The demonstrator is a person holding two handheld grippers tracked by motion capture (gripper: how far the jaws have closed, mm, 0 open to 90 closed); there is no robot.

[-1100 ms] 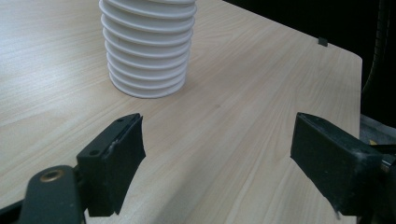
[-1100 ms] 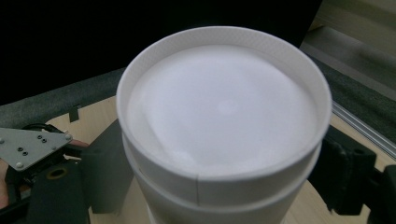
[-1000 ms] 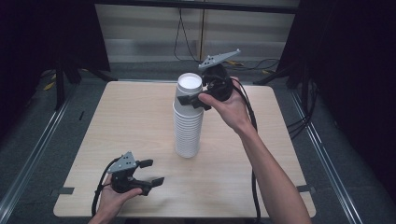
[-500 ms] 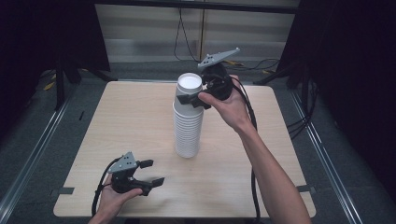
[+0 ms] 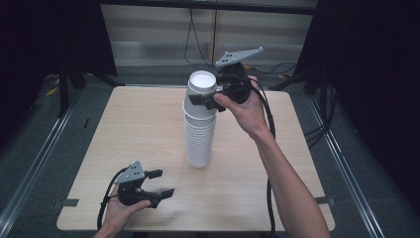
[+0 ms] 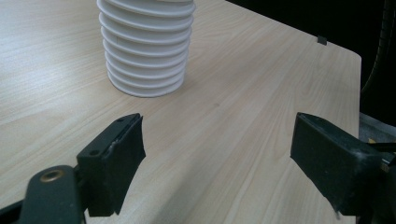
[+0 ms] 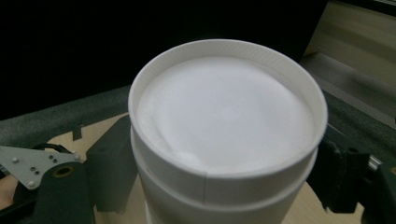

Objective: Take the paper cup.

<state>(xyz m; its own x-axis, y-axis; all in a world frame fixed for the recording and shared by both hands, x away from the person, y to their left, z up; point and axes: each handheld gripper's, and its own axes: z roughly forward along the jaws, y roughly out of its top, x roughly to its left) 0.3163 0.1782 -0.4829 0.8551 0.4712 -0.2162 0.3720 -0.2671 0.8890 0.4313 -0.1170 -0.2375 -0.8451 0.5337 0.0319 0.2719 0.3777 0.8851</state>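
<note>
- The right claw [image 5: 200, 100] sits at the top of the stack of white paper cups [image 5: 199, 130], its two black jaws on opposite sides of the top cup [image 7: 227, 126], just under the rim.
- In the right gripper view the jaws stand wide, one on each side of the cup wall. They look close against it, but whether the pads press on the wall I cannot tell.
- The top cup sits slightly raised in the cup below it, with its open mouth upward and its white inside showing.
- The right hand [image 5: 246, 106] holds that claw from the far right side of the stack, with the forearm running back to the near edge of the counter [image 5: 138, 124].
- The left claw [image 5: 161, 183] rests low near the front left corner of the counter, held in the left hand [image 5: 121, 210].
- Its jaws stand apart in the left gripper view, with nothing but bare wood between them.
- The stack stands upright near the middle of the counter, well apart from the left claw and beyond it to the right.
- The left gripper view looks at the ribbed bottom of the stack [image 6: 145, 46], which stands flat on the wood.
</note>
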